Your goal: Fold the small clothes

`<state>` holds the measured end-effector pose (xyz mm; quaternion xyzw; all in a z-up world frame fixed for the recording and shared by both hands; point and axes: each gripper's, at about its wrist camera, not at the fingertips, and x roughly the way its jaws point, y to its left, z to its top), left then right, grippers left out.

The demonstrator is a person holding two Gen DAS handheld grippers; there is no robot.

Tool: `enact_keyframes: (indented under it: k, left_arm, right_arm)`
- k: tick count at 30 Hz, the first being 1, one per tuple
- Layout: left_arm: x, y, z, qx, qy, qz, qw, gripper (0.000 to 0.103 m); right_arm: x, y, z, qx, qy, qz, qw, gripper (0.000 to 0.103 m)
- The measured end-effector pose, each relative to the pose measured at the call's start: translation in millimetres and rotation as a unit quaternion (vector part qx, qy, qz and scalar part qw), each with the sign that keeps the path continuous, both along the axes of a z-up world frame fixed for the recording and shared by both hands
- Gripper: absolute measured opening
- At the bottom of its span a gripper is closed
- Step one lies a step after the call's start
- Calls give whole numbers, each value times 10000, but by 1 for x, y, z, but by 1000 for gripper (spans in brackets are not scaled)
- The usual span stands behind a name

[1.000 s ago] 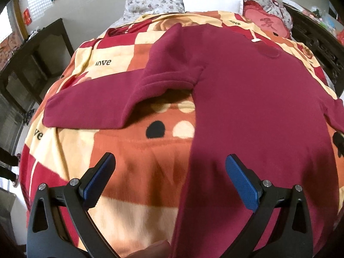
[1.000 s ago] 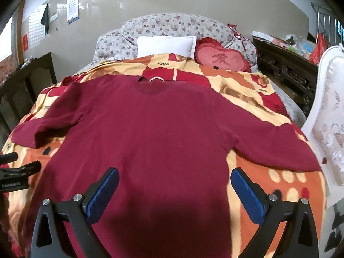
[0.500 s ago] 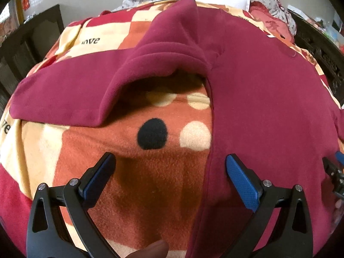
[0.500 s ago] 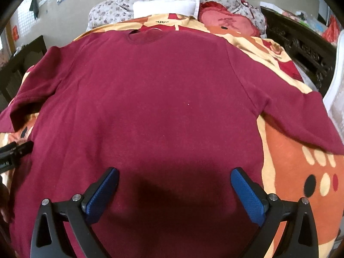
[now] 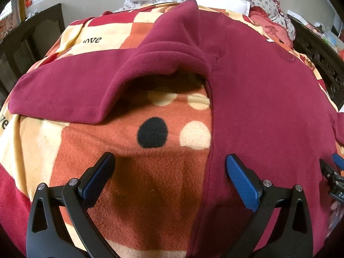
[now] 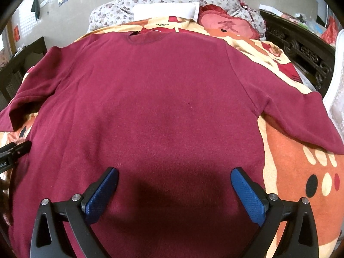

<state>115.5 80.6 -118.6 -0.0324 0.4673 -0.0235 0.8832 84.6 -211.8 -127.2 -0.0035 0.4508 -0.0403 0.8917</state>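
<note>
My left claw [image 5: 169, 172] is spread wide, empty, straddling the side seam of the maroon sweater [image 5: 258, 99]. My right claw [image 6: 174, 187] is likewise released, above the sweater's lower body. The sweater lies flat on the blanket [image 5: 133, 172] printed "love" [image 5: 92, 40]. Beyond, a red cushion [image 6: 225, 24] bears one character.

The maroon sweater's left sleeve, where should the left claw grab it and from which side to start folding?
Probably the cuff end of the sleeve, approached from the outer left. It lies flat on the blanket with a free edge exposed, while nearer the armpit the sweater bunches into a raised fold. The left claw is open, straddling the side seam.
</note>
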Motion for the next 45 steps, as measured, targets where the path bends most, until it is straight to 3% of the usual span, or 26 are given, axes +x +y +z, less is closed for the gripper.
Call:
enact_keyframes:
  k: [13, 15, 20, 23, 25, 26, 29, 31, 34, 36, 38, 40, 42, 44, 45]
  left_arm:
    - [0, 2, 2, -57, 52, -2, 10000, 103]
    - [-4, 9, 16, -196, -22, 4, 9998, 101]
    - [-20, 65, 91, -602, -917, 105, 9939, 101]
    - [-15, 119, 108, -1098, -954, 341, 9888, 101]
    - [-11, 165, 105, -1671, -868, 725, 9794, 101]
    - [-9, 193, 98, -2130, -735, 992, 9692, 101]
    - [-13, 261, 69, -3493, -533, 1687, 9201, 101]
    - [-13, 279, 52, -3938, -510, 1836, 8992, 101]
    - [-5, 286, 31, -4605, -472, 1647, 8709, 96]
    - [-3, 292, 24, -4601, -495, 1812, 8678, 94]
    - [-1, 296, 18, -4713, -518, 1918, 8593, 92]
    - [0, 297, 16, -4671, -523, 2044, 8587, 87]
    - [2, 298, 13, -4668, -493, 2148, 8565, 79]
    - [3, 298, 14, -4654, -552, 2139, 8571, 58]
    - [1, 298, 16, -4678, -622, 2138, 8553, 54]
  right_arm:
    - [-3, 1, 1, -26, -38, 1, 10000, 103]
    - [-3, 1, 1, -27, -54, 1, 10000, 103]
    - [-3, 2, 1, -45, -64, 2, 10000, 103]
    - [-3, 1, 1, -35, -76, 3, 10000, 103]
    - [-3, 0, 1, -12, -85, 3, 10000, 103]
    - [-3, 0, 1, -14, -90, 2, 10000, 103]
    - [-3, 0, 0, -26, -104, 1, 9999, 103]
    - [-4, 0, 0, -42, -104, 2, 9999, 103]
    - [-4, 0, 0, -28, -106, 2, 9999, 103]
    - [-4, 1, 0, -28, -109, 2, 9999, 103]
    - [-4, 1, 0, -30, -110, 1, 9999, 103]
    - [-4, 1, 0, -25, -108, 1, 9999, 103]
    - [-4, 1, 0, -22, -110, 0, 9999, 103]
    - [-4, 2, 0, -29, -109, 1, 9999, 103]
    - [-4, 1, 0, -27, -111, 1, 9999, 103]
